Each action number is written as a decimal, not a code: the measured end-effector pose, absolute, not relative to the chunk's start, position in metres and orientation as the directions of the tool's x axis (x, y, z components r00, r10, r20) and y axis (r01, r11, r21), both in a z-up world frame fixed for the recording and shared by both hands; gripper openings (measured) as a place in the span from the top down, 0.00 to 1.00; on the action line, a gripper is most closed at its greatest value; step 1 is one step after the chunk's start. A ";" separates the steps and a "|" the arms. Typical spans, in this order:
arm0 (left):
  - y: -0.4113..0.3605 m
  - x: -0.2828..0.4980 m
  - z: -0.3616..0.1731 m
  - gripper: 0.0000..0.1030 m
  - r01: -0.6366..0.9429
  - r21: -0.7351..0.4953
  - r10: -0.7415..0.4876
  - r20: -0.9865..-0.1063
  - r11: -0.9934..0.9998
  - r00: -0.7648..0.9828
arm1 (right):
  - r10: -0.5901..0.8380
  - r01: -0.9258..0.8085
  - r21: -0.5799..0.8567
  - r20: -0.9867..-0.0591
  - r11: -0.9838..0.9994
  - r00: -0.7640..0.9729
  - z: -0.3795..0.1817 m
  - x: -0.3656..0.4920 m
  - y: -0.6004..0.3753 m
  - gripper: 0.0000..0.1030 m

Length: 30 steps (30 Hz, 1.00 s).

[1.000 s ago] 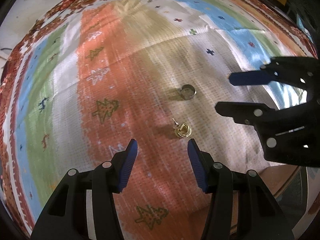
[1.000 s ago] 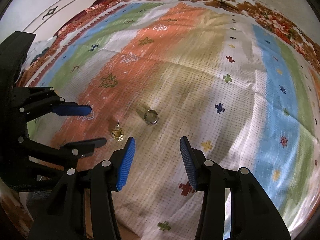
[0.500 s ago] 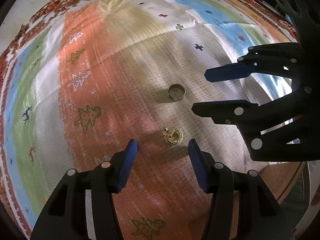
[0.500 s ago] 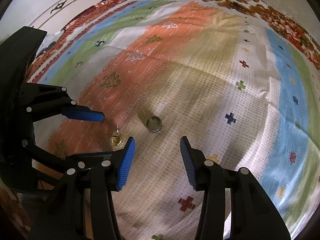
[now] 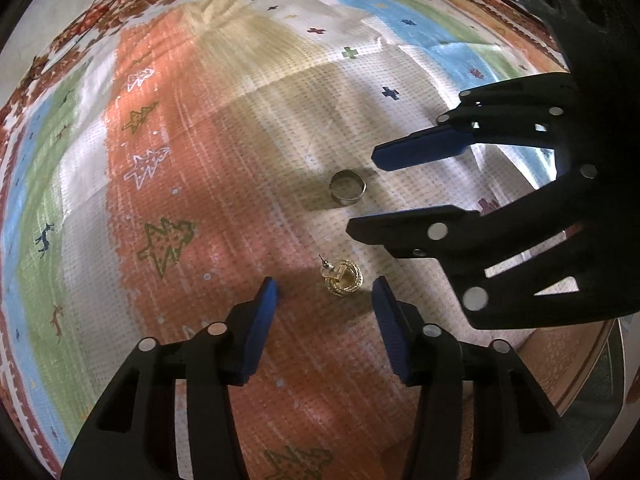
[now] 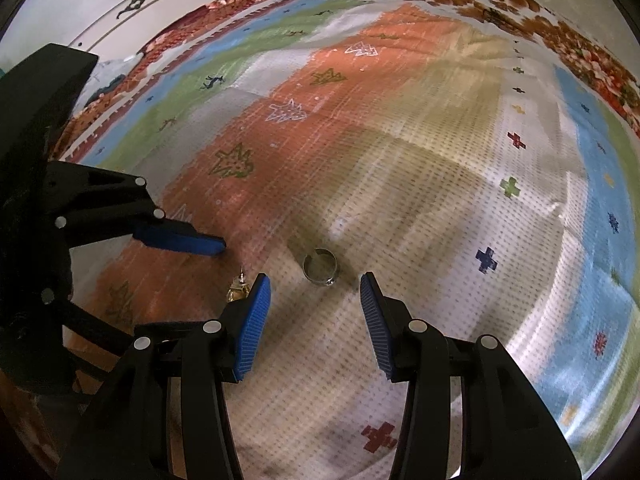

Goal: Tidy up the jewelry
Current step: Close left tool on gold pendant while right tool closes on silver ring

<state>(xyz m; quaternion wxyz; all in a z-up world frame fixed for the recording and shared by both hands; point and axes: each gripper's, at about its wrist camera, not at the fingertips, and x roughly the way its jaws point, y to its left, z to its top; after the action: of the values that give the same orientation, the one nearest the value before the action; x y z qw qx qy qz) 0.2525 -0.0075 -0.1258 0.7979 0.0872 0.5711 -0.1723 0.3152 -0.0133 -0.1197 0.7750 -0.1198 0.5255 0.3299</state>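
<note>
- My left gripper (image 5: pixel 324 292) hovers low over the patterned woven cloth (image 5: pixel 224 184), jaws apart and empty, with the small gold hoop earring with a post (image 5: pixel 342 278) lying just ahead of the gap, nearer my right-hand fingertip.
- My right gripper (image 6: pixel 314 290) is spread wide too and holds nothing; the plain silver band ring (image 6: pixel 320 269) stands on the cloth just beyond its tips, roughly centred between them.
- The two pieces sit near each other on the cloth, not touching, ring on the pale area and earring at the edge of the orange stripe.
- My guess is that each gripper is lined up for its own pick, and the risk is crowding: my right gripper's lower finger reaches close above the earring in the left view, so closing both together could make the tools knock.
- The earring is flat and tiny with a thin post; pinching off-centre could flick it away or snag the weave.
- The ring's smooth curved wall may squirt out from the pads if I close on it too high.
- I see no tray or box in either view.
</note>
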 end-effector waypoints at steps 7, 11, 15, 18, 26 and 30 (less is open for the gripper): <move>-0.006 0.253 -0.126 0.58 0.372 -0.062 -0.179 -0.940 0.926 0.290 | 0.384 -0.631 0.161 -0.893 0.759 0.234 -0.124 0.319 -0.011 0.60; -0.008 0.252 -0.126 0.67 0.377 -0.054 -0.176 -0.939 0.924 0.295 | 0.385 -0.639 0.155 -0.892 0.753 0.237 -0.124 0.320 -0.009 0.63; -0.008 0.253 -0.126 0.72 0.376 -0.051 -0.172 -0.939 0.925 0.297 | 0.386 -0.645 0.149 -0.890 0.750 0.243 -0.125 0.321 -0.006 0.68; -0.008 0.253 -0.127 0.80 0.374 -0.052 -0.172 -0.940 0.926 0.294 | 0.377 -0.642 0.139 -0.891 0.754 0.251 -0.126 0.321 -0.006 0.76; -0.005 0.254 -0.127 0.94 0.368 -0.054 -0.169 -0.942 0.928 0.290 | 0.376 -0.632 0.142 -0.891 0.762 0.253 -0.127 0.324 -0.009 0.81; -0.005 0.254 -0.127 0.99 0.367 -0.057 -0.172 -0.942 0.929 0.288 | 0.381 -0.629 0.149 -0.890 0.763 0.252 -0.126 0.323 -0.009 0.81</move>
<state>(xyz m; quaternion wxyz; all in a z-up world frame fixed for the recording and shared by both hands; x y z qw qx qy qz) 0.2538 -0.0047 -0.1269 0.7979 0.0851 0.5725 -0.1686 0.3233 -0.0092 -0.1256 0.7820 -0.1194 0.5196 0.3229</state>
